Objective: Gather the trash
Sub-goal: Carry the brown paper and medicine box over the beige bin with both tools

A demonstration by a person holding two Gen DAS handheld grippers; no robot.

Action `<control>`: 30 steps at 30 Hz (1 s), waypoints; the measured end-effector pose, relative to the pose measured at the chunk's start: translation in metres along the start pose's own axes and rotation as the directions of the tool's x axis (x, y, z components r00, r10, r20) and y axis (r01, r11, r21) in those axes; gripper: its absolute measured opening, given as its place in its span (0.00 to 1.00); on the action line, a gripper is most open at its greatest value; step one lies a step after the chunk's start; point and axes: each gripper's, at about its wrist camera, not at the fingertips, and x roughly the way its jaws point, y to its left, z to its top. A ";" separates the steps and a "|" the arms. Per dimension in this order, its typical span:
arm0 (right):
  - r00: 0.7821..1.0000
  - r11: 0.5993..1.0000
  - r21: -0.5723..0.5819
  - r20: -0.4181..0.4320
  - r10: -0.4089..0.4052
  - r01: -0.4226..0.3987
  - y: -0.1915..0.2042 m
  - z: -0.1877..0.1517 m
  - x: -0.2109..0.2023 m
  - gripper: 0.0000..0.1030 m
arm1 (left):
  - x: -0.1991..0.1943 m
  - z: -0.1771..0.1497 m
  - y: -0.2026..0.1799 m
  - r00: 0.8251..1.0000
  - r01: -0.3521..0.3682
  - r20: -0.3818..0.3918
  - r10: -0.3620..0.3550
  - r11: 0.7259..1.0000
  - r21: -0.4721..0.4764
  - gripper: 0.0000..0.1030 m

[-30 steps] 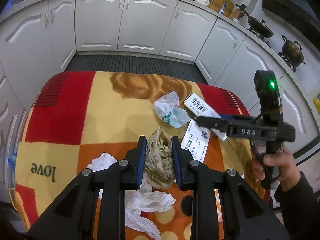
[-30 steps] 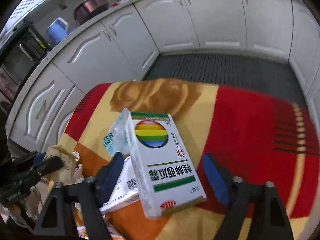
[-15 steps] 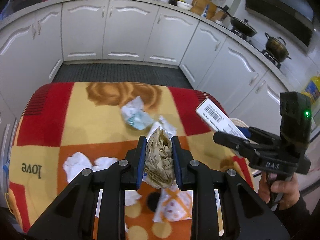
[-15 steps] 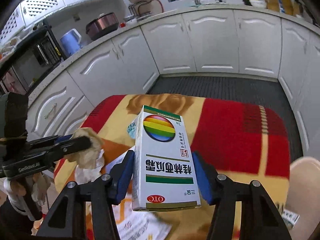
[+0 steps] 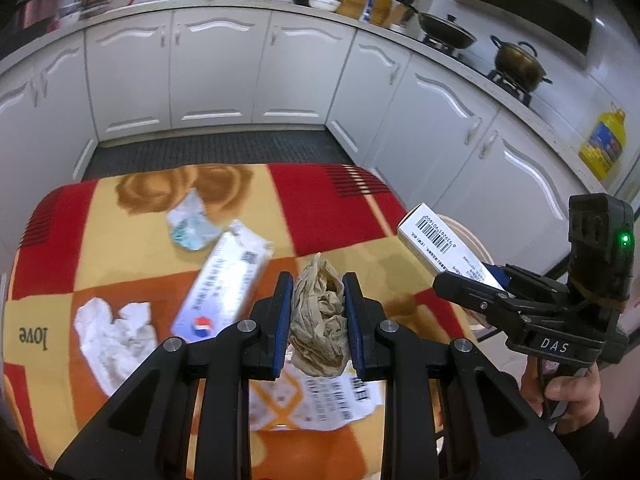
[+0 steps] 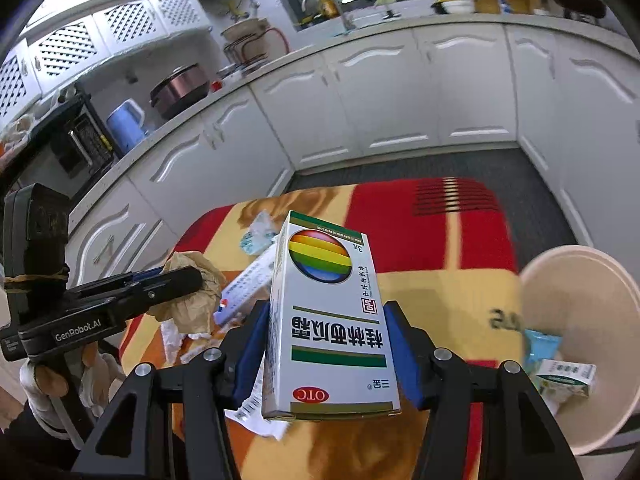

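My left gripper (image 5: pixel 318 308) is shut on a crumpled brown paper ball (image 5: pixel 320 320), held above the blanket-covered table (image 5: pixel 328 200); the ball also shows in the right wrist view (image 6: pixel 192 292). My right gripper (image 6: pixel 326 348) is shut on a white medicine box (image 6: pixel 330 320) with a rainbow circle, held up above the table's right side; the box shows in the left wrist view (image 5: pixel 444 244). A beige trash bin (image 6: pixel 576 304) stands at the right beside the table, with a few packets inside.
On the table lie a long white box (image 5: pixel 224 280), a crumpled plastic wrapper (image 5: pixel 190 224), white tissues (image 5: pixel 116 332) and a printed leaflet (image 5: pixel 316 404). White kitchen cabinets (image 5: pixel 216 72) surround a dark floor mat (image 5: pixel 212 152).
Both grippers rose and moved right with their loads. The right gripper, open around the box a second ago, has closed on it and lifted it. The bin has come into view.
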 end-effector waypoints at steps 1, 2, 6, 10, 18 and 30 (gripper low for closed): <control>1.000 1.000 0.006 0.005 -0.007 0.007 -0.004 -0.001 -0.005 0.54 | 0.001 0.001 -0.004 1.000 0.003 0.000 -0.003 1.000 0.006 0.22; 1.000 1.000 0.011 0.008 -0.013 0.012 -0.007 -0.002 -0.008 0.54 | 0.002 0.001 -0.011 1.000 0.008 -0.001 -0.008 1.000 0.014 0.22; 0.999 0.999 0.030 0.024 -0.046 0.045 -0.022 -0.008 -0.024 0.54 | 0.011 0.003 -0.038 1.000 0.026 -0.006 -0.026 0.998 0.054 0.22; 0.996 0.995 0.054 0.032 -0.082 0.080 -0.039 -0.013 -0.037 0.54 | 0.024 0.005 -0.063 0.999 0.049 -0.020 -0.047 0.996 0.078 0.22; 0.986 0.979 0.133 0.037 -0.163 0.157 -0.082 -0.021 -0.058 0.54 | 0.051 0.008 -0.110 0.995 0.095 -0.050 -0.089 0.987 0.127 0.22; 0.962 0.934 0.236 -0.023 -0.272 0.270 -0.146 -0.036 -0.060 0.54 | 0.108 0.017 -0.158 0.978 0.178 -0.126 -0.164 0.979 0.103 0.22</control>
